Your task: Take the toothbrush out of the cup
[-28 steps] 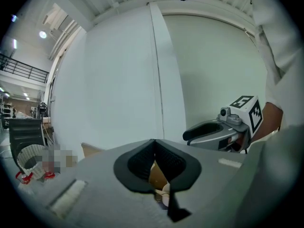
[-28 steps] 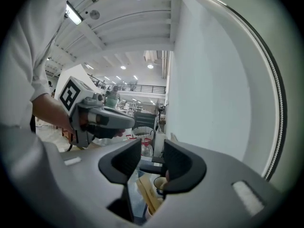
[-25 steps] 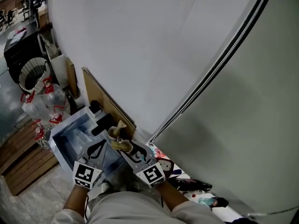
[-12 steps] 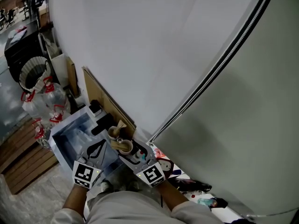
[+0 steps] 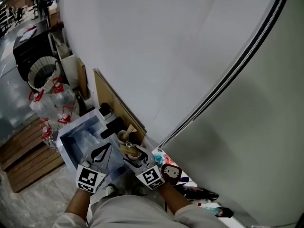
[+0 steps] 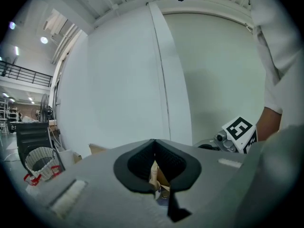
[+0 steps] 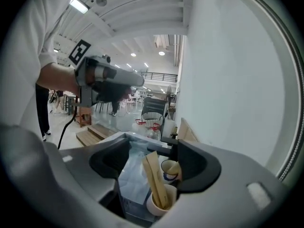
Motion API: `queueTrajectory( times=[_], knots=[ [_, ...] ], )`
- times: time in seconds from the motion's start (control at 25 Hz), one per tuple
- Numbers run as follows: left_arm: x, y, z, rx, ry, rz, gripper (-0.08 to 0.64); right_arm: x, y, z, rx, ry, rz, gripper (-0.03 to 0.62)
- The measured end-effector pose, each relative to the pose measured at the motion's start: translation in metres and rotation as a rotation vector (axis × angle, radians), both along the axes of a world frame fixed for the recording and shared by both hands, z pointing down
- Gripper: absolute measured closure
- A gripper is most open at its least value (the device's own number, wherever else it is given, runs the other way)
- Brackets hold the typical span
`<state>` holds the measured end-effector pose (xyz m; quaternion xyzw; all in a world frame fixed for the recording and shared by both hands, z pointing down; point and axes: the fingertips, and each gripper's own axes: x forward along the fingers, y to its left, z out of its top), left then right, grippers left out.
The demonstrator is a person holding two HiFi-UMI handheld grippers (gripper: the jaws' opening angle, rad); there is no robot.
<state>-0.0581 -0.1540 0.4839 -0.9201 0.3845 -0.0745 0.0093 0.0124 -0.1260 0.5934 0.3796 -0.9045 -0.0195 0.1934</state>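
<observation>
A cream cup (image 7: 159,207) holds a toothbrush in a tan paper wrapper (image 7: 155,179), which stands tilted out of the rim. Behind it stands a second cup with a blue rim (image 7: 167,168). My right gripper (image 7: 152,167) has its jaws spread wide and closing; the wrapped toothbrush and the cup stand between them, untouched by the pads. In the head view the right gripper (image 5: 135,155) reaches the cups (image 5: 127,149) from below. My left gripper (image 5: 101,155) hovers just left of them, shut and empty. In its own view, the left gripper (image 6: 155,167) shows only a sliver of tan wrapper (image 6: 154,175) past its jaws.
The cups stand on a blue-white box top (image 5: 76,144) against a white wall. Black blocks (image 5: 114,126) lie at its far end. A cardboard sheet (image 5: 111,103) leans on the wall. Water jugs with red caps (image 5: 61,106), a mesh bin (image 5: 42,72) and wooden pallets (image 5: 26,153) stand at left.
My right gripper has sunk toward the cream cup and its jaws stand wider than a second ago. The left gripper has kept still and shut.
</observation>
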Motion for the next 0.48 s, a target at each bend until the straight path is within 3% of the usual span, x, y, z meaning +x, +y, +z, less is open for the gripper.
queueTrajectory(
  times=[0.48],
  knots=[
    [-0.030,-0.006,0.000,-0.004,-0.031,-0.070,0.557,-0.003,-0.020,0.067,-0.109,0.055,0.004,0.299]
  ],
)
